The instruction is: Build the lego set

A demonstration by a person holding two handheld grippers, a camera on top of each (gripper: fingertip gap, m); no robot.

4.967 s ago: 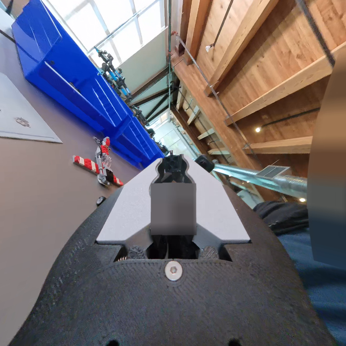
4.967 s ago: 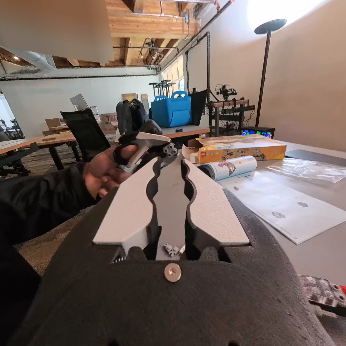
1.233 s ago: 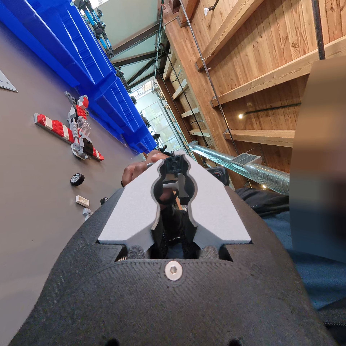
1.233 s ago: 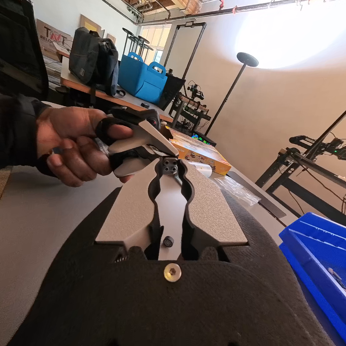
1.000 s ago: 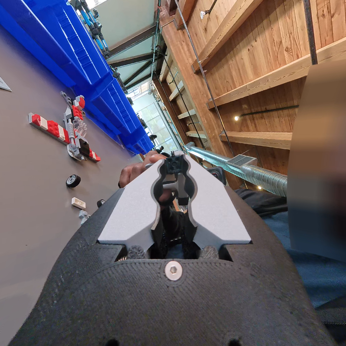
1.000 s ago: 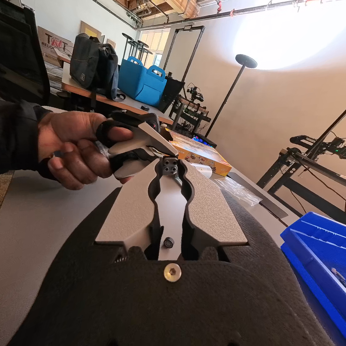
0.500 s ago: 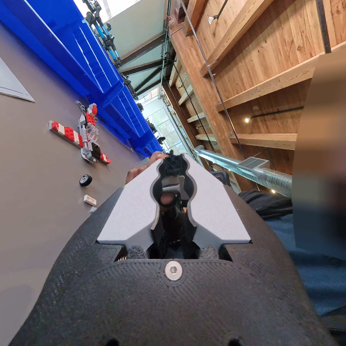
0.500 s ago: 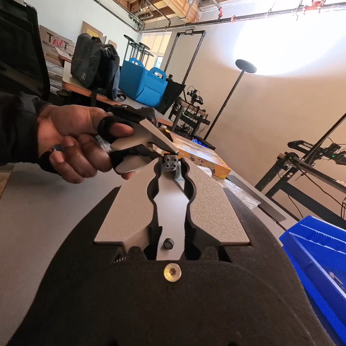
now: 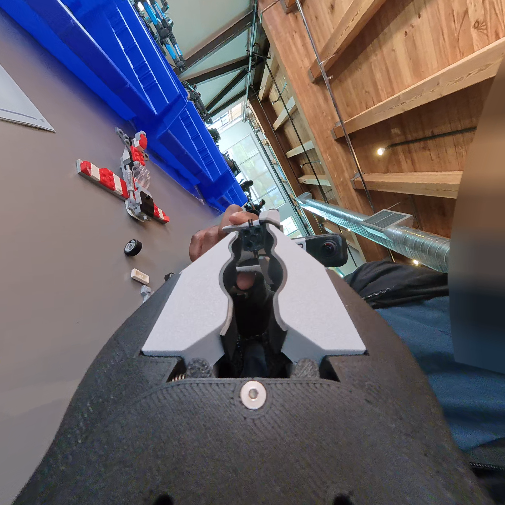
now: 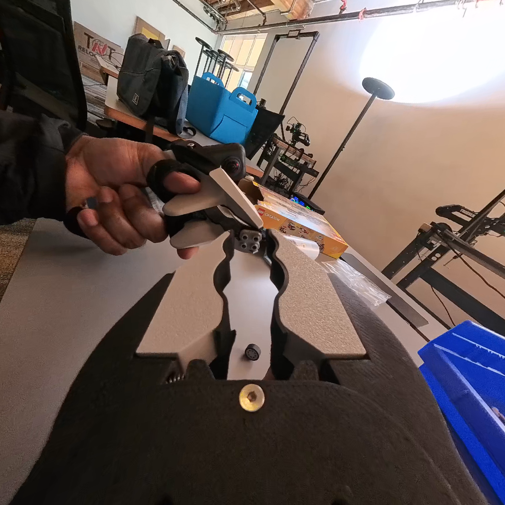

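Note:
My left gripper [image 9: 252,240] is shut on a small dark grey lego piece [image 9: 252,241], held in the air above the grey table. The right wrist view shows the same piece [image 10: 249,242], studs facing me, at the tips of the hand-held left gripper [image 10: 252,225]. My right gripper [image 10: 250,240] is open, its fingertips on either side of the piece with a small gap. Its fingers [image 9: 269,217] show just beyond the piece in the left wrist view. A partly built red, white and grey lego plane [image 9: 131,180] lies on the table.
A black wheel [image 9: 133,247], a white brick [image 9: 140,276] and a small grey part [image 9: 146,291] lie loose near the plane. Blue bins [image 9: 136,68] line the table's far side. The lego box [image 10: 300,226], a plastic bag [image 10: 355,284] and another wheel [image 10: 252,352] are in the right view. Left and right tips are no more than a few centimetres apart. About 9 centimeters separates my left fingertips from the wheel [image 10: 252,352].
Five seconds ago my right gripper was a short way from the piece; it has closed in around it. Over the last second both grippers have stayed together and only tilted slightly.

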